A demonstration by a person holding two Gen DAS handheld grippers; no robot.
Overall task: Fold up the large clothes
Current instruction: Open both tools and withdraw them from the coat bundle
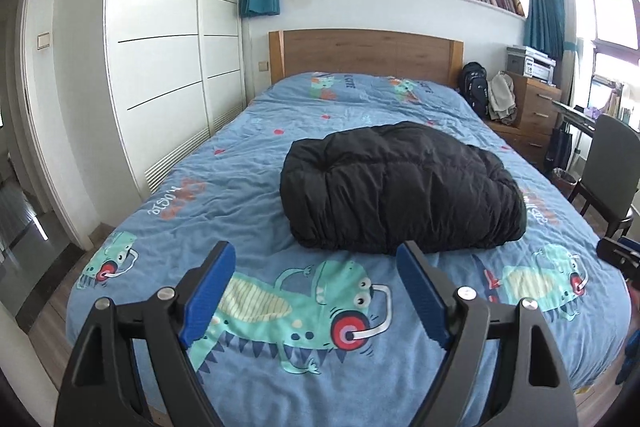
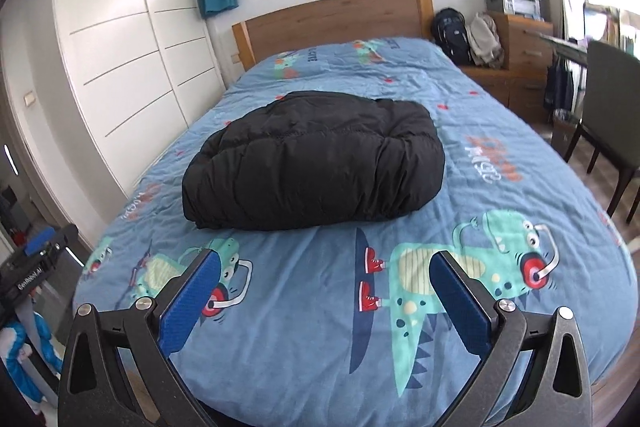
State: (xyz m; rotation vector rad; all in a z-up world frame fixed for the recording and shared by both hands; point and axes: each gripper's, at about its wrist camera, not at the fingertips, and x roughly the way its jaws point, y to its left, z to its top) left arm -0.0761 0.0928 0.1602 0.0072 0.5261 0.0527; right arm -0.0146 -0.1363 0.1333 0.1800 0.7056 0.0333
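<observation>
A black padded jacket [image 1: 400, 187] lies folded into a thick bundle in the middle of the bed [image 1: 256, 155]. It also shows in the right wrist view [image 2: 316, 163]. My left gripper [image 1: 316, 255] is open and empty, held above the foot of the bed, short of the jacket's near edge. My right gripper [image 2: 326, 261] is open and empty too, above the foot of the bed, a little back from the jacket. The right gripper's body shows at the right edge of the left wrist view [image 1: 620, 259]. The left gripper's body shows at the left edge of the right wrist view [image 2: 36, 263].
The bed carries a blue dinosaur-print cover [image 2: 460, 187] and has a wooden headboard [image 1: 368, 51]. White wardrobe doors [image 1: 160, 47] stand to the left. A wooden dresser [image 1: 532, 107], a backpack [image 1: 474, 87] and a dark chair [image 1: 612, 171] stand to the right.
</observation>
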